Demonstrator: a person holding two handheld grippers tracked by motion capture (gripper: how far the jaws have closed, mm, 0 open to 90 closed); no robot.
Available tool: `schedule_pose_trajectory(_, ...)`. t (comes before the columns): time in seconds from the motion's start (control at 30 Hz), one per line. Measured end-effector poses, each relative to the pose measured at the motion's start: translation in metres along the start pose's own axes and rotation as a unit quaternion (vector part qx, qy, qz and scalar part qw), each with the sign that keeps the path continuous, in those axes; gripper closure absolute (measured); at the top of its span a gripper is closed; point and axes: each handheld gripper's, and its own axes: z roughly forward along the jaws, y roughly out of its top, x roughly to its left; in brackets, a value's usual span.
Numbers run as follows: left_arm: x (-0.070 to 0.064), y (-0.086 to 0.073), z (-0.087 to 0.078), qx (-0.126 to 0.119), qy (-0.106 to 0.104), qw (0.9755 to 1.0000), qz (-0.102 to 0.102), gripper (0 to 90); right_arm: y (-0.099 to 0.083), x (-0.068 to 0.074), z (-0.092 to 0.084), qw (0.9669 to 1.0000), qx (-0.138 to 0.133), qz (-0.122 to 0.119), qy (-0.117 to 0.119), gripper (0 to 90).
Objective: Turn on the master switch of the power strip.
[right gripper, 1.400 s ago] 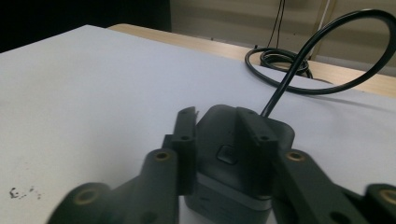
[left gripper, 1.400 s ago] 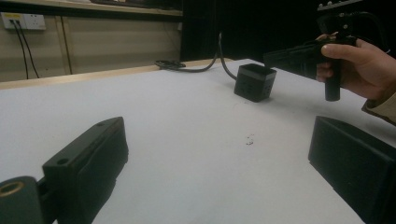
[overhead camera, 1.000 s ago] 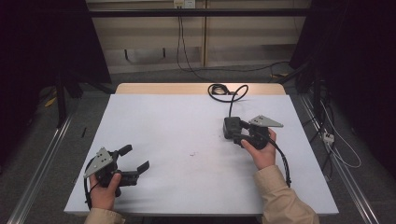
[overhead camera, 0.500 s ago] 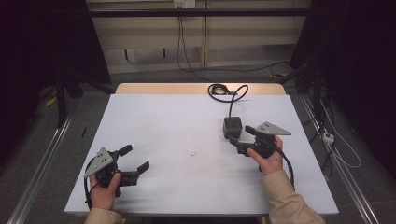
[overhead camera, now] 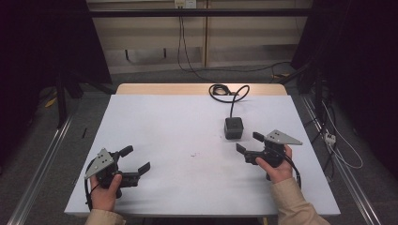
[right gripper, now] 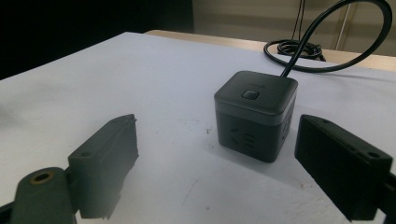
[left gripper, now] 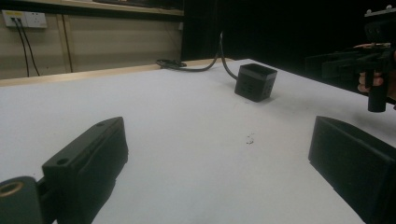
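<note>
A black cube power socket [overhead camera: 233,127] with a button on top stands upright on the white table [overhead camera: 178,117], right of centre; its black cable [overhead camera: 224,91] coils at the far edge. My right gripper [overhead camera: 248,142] sits just in front of it, a little to the right. In the right gripper view the cube [right gripper: 254,114] stands just beyond the jaws of my right gripper [right gripper: 215,140], touching neither; the jaws have just been opening, with nothing between them. My left gripper [overhead camera: 137,158] rests open and empty near the front left corner; its view shows the cube [left gripper: 254,82] far off.
The table's bare wooden strip [overhead camera: 164,89] runs along the far edge. Cables trail on the floor behind and to the right [overhead camera: 342,154]. A metal rail [overhead camera: 42,159] lies on the floor at the left. A wall outlet [left gripper: 23,18] is on the back wall.
My right gripper has let go of the cube and drawn back toward the person and to the right, its jaws wider. The cube stays in place. The left gripper has not moved.
</note>
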Motion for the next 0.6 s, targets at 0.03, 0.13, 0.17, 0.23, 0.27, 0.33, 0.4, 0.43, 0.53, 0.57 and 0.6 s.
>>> schedule_pose_trajectory(0.03, 0.000, 0.000, 0.000, 0.000, 0.000, 1.0000, 0.000, 4.3, -0.001, 0.000, -0.001, 1.0000, -0.001, 0.000, 0.000, 13.5)
schedule_pose_trajectory(0.13, 0.000, 0.000, 0.000, 0.000, -0.001, 1.0000, 0.000, 4.3, -0.003, 0.001, -0.005, 1.0000, -0.003, -0.003, 0.002, 13.2)
schedule_pose_trajectory(0.17, 0.000, 0.000, 0.000, 0.000, 0.000, 1.0000, 0.000, 4.3, -0.004, 0.002, -0.006, 1.0000, -0.003, -0.005, 0.001, 13.2)
schedule_pose_trajectory(0.23, 0.000, 0.000, 0.000, 0.000, 0.000, 1.0000, 0.000, 4.3, -0.006, 0.002, -0.009, 1.0000, -0.003, -0.007, 0.001, 13.2)
schedule_pose_trajectory(0.27, 0.000, 0.000, 0.000, 0.001, 0.000, 1.0000, 0.000, 4.3, -0.006, 0.002, -0.010, 1.0000, -0.004, -0.007, 0.002, 13.1)
schedule_pose_trajectory(0.33, -0.001, 0.000, 0.000, 0.000, -0.001, 1.0000, -0.001, 4.3, -0.008, 0.002, -0.013, 1.0000, -0.003, -0.006, 0.002, 13.2)
schedule_pose_trajectory(0.4, -0.001, 0.000, 0.000, 0.000, 0.000, 1.0000, -0.001, 4.3, -0.009, 0.001, -0.016, 1.0000, -0.004, -0.006, 0.002, 13.1)
schedule_pose_trajectory(0.43, -0.001, 0.000, 0.000, 0.000, 0.000, 1.0000, -0.001, 4.3, -0.010, 0.001, -0.018, 1.0000, -0.004, -0.007, 0.002, 13.2)
schedule_pose_trajectory(0.53, -0.001, 0.000, 0.000, 0.000, 0.001, 1.0000, -0.001, 4.3, -0.013, 0.001, -0.023, 1.0000, -0.006, -0.008, -0.002, 13.1)
schedule_pose_trajectory(0.57, -0.001, 0.000, 0.000, 0.000, 0.001, 1.0000, -0.001, 4.3, -0.014, 0.000, -0.025, 0.9999, -0.006, -0.009, -0.003, 13.2)
schedule_pose_trajectory(0.6, -0.001, 0.000, 0.000, 0.000, 0.001, 1.0000, -0.001, 4.3, -0.015, 0.001, -0.026, 0.9999, -0.005, -0.009, -0.002, 13.2)
